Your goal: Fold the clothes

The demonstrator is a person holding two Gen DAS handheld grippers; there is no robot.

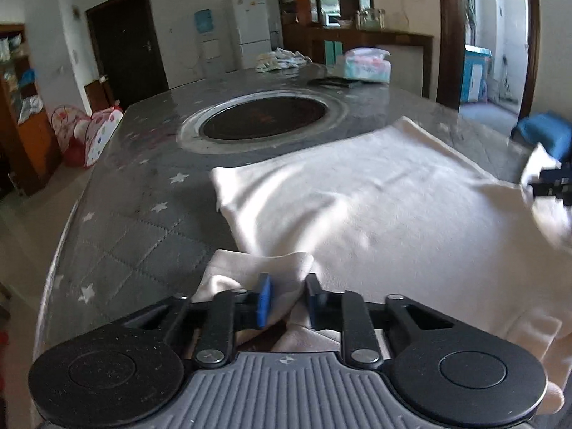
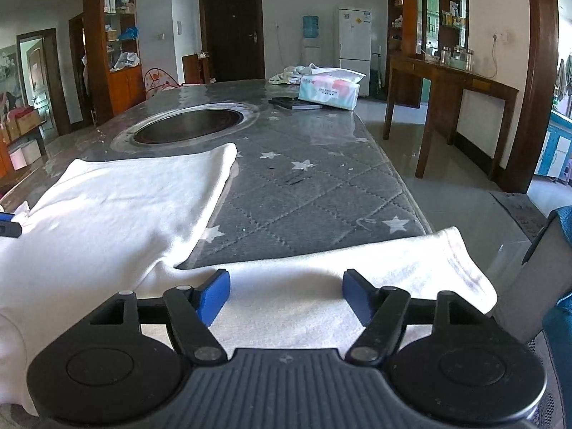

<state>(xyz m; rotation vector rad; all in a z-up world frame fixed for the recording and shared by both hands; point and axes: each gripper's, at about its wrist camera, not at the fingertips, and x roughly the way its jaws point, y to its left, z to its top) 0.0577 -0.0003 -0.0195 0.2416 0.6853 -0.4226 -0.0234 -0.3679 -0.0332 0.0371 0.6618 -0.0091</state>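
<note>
A white long-sleeved shirt (image 1: 375, 193) lies spread flat on the grey star-patterned table mat (image 1: 143, 221). My left gripper (image 1: 287, 302) is shut on a bunched left sleeve (image 1: 261, 268) near the table's front edge. In the right wrist view the shirt body (image 2: 118, 207) lies at left and its right sleeve (image 2: 357, 268) stretches along the front edge. My right gripper (image 2: 286, 293) is open, its blue pads just above that sleeve, holding nothing. The right gripper also shows at the right edge of the left wrist view (image 1: 554, 180).
A round dark inset (image 2: 189, 127) sits in the table's middle. At the far end lie a tissue pack (image 2: 329, 91), a dark flat book (image 2: 295, 103) and a crumpled cloth (image 2: 289, 75). The table's right edge (image 2: 393, 175) drops to a tiled floor.
</note>
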